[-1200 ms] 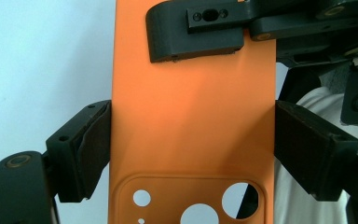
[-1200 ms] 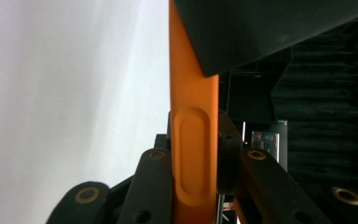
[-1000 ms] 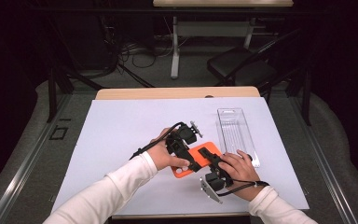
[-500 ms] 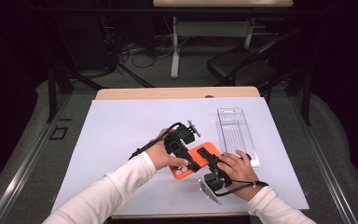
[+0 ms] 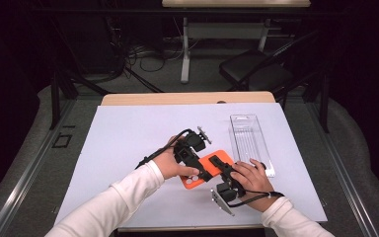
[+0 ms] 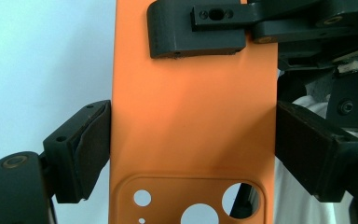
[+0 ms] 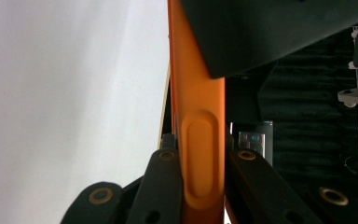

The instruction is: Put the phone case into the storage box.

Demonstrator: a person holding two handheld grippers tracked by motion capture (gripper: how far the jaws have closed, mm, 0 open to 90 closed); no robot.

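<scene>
An orange phone case (image 5: 211,167) with camera cut-outs is held just above the white sheet, between both grippers. My left gripper (image 5: 196,168) spans its width; in the left gripper view its pads (image 6: 93,149) press the two long edges of the case (image 6: 191,116). My right gripper (image 5: 225,174) comes in from the other end and pinches the case's thin wall. In the right gripper view the case (image 7: 200,154) stands edge-on between the jaws of the right gripper (image 7: 204,186). The right gripper's jaw (image 6: 196,32) shows at the top of the left gripper view.
A clear plastic package tray (image 5: 249,138) lies on the white sheet (image 5: 128,138) just right of the hands. The table's wooden far edge (image 5: 187,98) lies beyond. A black chair (image 5: 256,74) and cables are on the floor behind.
</scene>
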